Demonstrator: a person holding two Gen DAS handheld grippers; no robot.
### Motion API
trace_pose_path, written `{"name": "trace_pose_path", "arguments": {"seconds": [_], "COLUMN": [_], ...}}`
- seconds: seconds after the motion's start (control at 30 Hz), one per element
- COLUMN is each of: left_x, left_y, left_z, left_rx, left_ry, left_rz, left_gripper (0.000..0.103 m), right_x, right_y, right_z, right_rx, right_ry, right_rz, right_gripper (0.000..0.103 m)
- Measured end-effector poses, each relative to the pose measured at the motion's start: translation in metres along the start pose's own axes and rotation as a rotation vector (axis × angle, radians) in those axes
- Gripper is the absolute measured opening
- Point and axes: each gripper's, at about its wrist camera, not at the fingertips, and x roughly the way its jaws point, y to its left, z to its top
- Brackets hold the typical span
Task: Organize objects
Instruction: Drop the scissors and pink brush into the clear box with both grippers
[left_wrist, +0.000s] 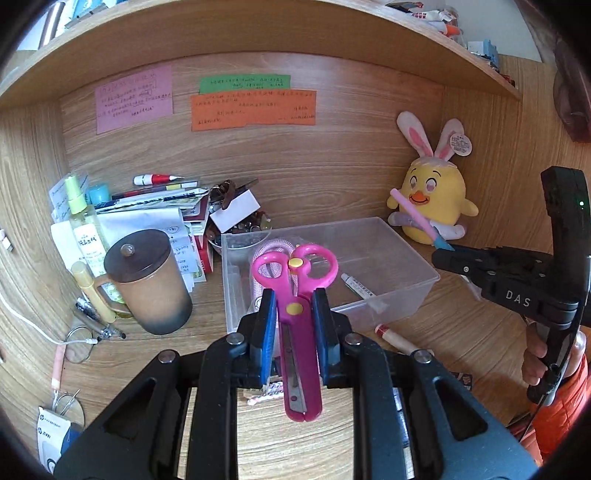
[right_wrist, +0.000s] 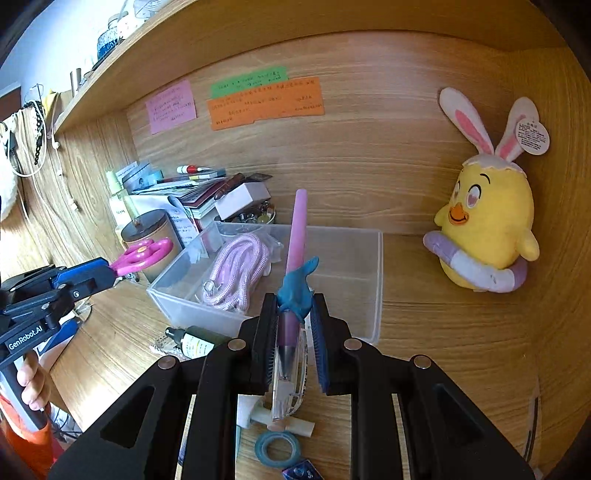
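Your left claw (left_wrist: 294, 325) is clamped on the pink scissors (left_wrist: 298, 314), your right claw (right_wrist: 293, 332) on a pink pen with a blue shark topper (right_wrist: 295, 266). Both are held up near the clear plastic bin (right_wrist: 373, 280). The bin holds a pink rope (right_wrist: 236, 273) already. A small bottle (right_wrist: 192, 341), tape roll (right_wrist: 279, 448) and other loose items are left on the table (right_wrist: 443, 332). Task roughly midway.
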Motion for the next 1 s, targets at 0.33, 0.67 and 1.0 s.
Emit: {"name": "trace_pose_path", "arguments": {"seconds": [0.33, 0.67, 1.0], "left_x": [0.063, 0.112, 0.123], "left_y": [-0.004, -0.008, -0.014], "left_z": [0.017, 0.018, 0.019], "left_rx": [0.011, 0.014, 0.039], "left_ry": [0.125, 0.223, 0.269], "left_rz": [-0.075, -0.118, -0.142], "left_gripper": [0.019, 0.019, 0.019], "right_x": [0.059, 0.100, 0.108], "right_y": [-0.007, -0.012, -0.008], "right_z": [0.009, 0.004, 0.004], "right_rx": [-0.028, -0.039, -0.072], "right_ry": [0.119, 0.221, 0.253], "right_rz": [-0.024, -0.019, -0.039], "right_gripper": [0.016, 0.016, 0.017]}}
